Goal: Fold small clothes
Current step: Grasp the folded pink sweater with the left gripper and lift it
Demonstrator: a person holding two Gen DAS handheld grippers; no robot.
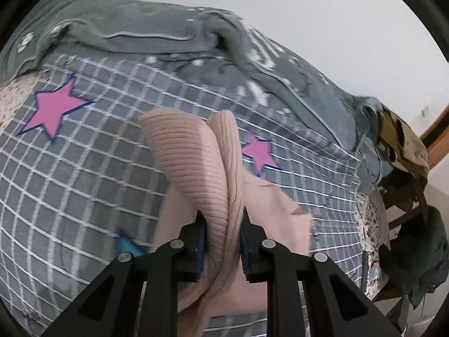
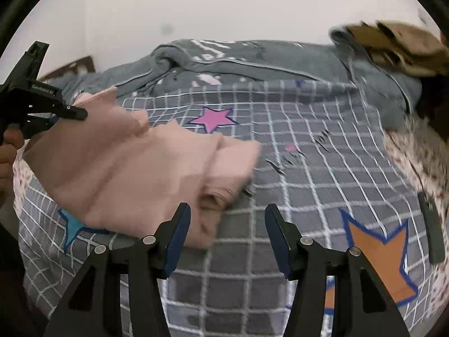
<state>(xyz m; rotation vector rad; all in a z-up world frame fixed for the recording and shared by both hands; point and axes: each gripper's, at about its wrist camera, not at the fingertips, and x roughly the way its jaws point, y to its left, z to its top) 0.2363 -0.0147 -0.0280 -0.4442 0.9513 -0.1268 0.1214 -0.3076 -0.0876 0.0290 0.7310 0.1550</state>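
Jaws of the left gripper (image 1: 223, 224) pinched a ribbed cuff of the pale pink knit garment (image 2: 134, 168), lying on the grey checked star-print bedsheet (image 2: 308, 168); the right gripper (image 2: 228, 213) stood spread, empty.

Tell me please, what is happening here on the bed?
A person is folding a small pink ribbed garment on a bed covered with a grey checked sheet with stars. The left hand-held gripper is shut on a bunched part of the pink cloth and holds it above the sheet. The right hand-held gripper is open with nothing between its fingers, near the garment's other end. A grey blanket lies crumpled at the far side.
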